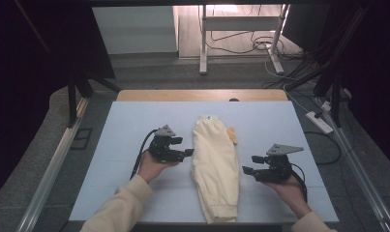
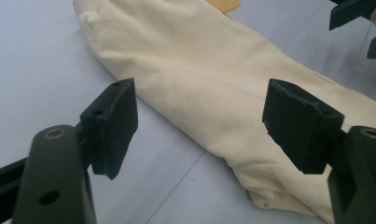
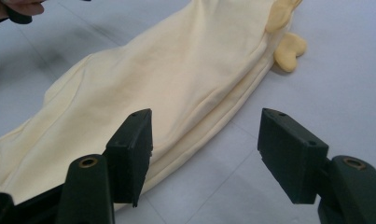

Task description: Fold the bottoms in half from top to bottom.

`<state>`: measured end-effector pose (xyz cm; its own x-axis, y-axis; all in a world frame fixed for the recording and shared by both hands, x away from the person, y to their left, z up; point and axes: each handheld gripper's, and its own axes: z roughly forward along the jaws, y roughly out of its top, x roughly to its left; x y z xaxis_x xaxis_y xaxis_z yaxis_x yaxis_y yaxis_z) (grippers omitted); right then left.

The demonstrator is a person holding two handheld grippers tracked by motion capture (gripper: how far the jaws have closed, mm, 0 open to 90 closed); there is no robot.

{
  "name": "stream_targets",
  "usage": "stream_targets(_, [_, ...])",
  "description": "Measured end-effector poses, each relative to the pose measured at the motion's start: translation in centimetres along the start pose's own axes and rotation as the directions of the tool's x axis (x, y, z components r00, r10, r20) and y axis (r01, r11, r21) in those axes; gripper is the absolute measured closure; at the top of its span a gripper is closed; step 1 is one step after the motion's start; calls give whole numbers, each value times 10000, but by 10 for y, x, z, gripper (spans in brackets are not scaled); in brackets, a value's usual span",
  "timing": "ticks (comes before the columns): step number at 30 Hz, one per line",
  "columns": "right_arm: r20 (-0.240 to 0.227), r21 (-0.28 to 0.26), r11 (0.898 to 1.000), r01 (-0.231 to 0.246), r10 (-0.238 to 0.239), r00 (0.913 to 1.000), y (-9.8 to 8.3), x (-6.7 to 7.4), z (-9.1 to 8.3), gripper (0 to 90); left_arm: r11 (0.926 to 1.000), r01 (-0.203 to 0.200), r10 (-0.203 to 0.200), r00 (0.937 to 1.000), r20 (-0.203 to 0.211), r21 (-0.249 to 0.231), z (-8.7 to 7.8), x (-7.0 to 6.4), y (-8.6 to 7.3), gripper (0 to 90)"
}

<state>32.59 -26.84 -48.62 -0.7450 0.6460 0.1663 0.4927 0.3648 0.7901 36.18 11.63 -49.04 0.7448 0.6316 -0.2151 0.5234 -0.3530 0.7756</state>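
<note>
Folded pale-yellow fabric garment [image 1: 215, 166] lay lengthwise mid-table on the light blue table cover [image 1: 125, 130]. Left gripper [image 1: 188, 152] just beside its left edge, jaws apart, nothing between them. Right gripper [image 1: 247, 170] near its right edge, jaws likewise spread and empty.

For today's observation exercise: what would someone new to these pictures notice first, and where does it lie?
First, the pale yellow garment, folded lengthwise in the middle of the light blue table, with a darker yellow bit poking out at its far right edge. Next, the two black tongs flanking it: the left tongs and the right tongs, both open and pointing at the cloth without touching it.
</note>
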Motion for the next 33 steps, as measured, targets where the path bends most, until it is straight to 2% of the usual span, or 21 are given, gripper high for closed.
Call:
stream_targets(11, [184, -268, 9995, -136, 141, 9997, 20, -10, 16, 359, 10000, -36, 36, 10000, 0, 1, 8, 0, 8, 270])
stream_targets(20, [282, -590, 9980, -211, 228, 9993, 43, -19, 30, 359, 10000, 20, -20, 10000, 87, -51, 15, 1, 21, 269])
stream_targets(27, [285, -453, 9987, -226, 239, 9993, 47, -24, 38, 359, 10000, -31, 30, 10000, 51, 19, 19, 1, 26, 268])
stream_targets(31, [238, -453, 9987, -236, 247, 9994, 49, -25, 42, 359, 10000, 59, -59, 10000, 7, -23, 19, 4, 27, 266])
stream_targets(33, [215, -467, 9984, -309, 319, 9993, 51, -26, 45, 359, 9995, 296, -296, 9996, -12, -103, 19, 7, 27, 265])
